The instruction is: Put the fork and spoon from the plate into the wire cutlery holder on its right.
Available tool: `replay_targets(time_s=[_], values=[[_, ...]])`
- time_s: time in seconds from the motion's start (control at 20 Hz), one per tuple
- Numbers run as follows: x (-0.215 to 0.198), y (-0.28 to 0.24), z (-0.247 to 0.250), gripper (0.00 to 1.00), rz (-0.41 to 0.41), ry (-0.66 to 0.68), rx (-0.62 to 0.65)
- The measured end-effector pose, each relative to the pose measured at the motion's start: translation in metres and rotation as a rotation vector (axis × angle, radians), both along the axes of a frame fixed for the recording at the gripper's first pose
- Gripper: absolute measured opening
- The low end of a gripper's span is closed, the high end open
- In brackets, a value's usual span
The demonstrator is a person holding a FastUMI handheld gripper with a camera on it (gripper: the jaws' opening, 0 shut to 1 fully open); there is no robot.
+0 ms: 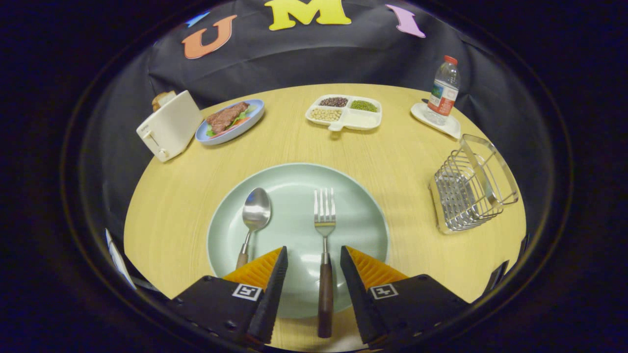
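The gripper is wide open around the fork handle – thin, stiff, probably slippery on the plate – best gripped at its wooden handle

pale green plate, silver spoon, dark-brown-handled fork, blue dish

Beyond on the round table stand a toaster, steak plate, divided bean tray and water bottle on a coaster
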State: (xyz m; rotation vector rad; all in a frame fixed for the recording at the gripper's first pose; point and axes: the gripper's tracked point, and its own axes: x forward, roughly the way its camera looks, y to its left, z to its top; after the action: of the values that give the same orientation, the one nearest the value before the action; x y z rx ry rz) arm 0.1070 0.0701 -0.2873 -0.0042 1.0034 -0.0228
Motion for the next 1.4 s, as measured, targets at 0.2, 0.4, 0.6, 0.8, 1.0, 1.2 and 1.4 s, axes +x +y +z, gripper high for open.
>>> replay_targets(time_s=[0.2, 0.4, 0.6, 0.8, 1.0, 1.2, 1.4], values=[[-0.002, -0.005, -0.014, 0.51, -0.020, 0.039, 0.003], [-0.011, -0.004, -0.010, 0.17, 0.003, 0.044, -0.008], [-0.010, -0.004, -0.003, 0.01, 0.021, 0.043, -0.018], [-0.012, -0.002, 0.014, 0.01, 0.038, 0.003, -0.018], [-0.014, -0.005, 0.039, 0.01, 0.043, -0.043, -0.003], [-0.014, -0.018, 0.066, 0.01, 0.045, -0.087, 0.001], [-0.014, -0.045, 0.096, 0.01, 0.025, -0.142, 0.008]])
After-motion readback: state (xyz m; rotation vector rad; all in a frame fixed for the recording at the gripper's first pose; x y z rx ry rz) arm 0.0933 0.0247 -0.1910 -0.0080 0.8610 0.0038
